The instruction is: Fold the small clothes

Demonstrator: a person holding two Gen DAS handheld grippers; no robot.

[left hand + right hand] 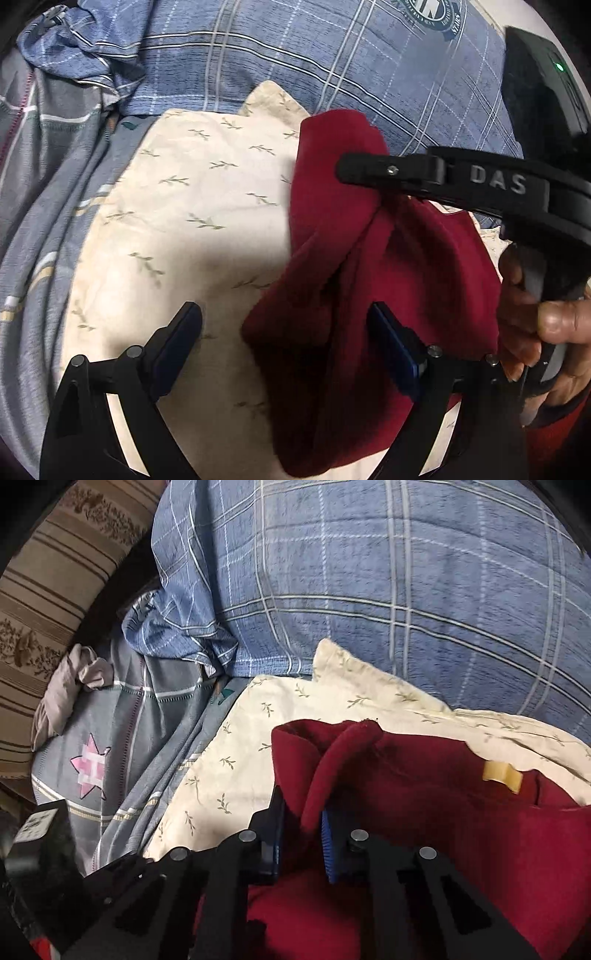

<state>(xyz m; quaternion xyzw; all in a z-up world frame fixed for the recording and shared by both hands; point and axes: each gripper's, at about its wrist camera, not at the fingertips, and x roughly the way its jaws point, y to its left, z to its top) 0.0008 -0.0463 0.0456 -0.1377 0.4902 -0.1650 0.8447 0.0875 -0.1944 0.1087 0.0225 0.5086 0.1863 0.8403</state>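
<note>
Right tool [301,834] clenched on red garment [424,786], lifting a fold; left tool [284,332] released, should next pinch the opposite edge.

I see soft, matt red cloth [424,794] on thin cream printed fabric [184,221]; my gripper fingers [177,339] look like matt black plastic.

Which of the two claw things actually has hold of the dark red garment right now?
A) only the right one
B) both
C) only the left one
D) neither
A: the right gripper is pinched shut on a raised fold of the red garment, while the left gripper stands wide open, with the cloth only partly between its fingers, ungripped.
</note>
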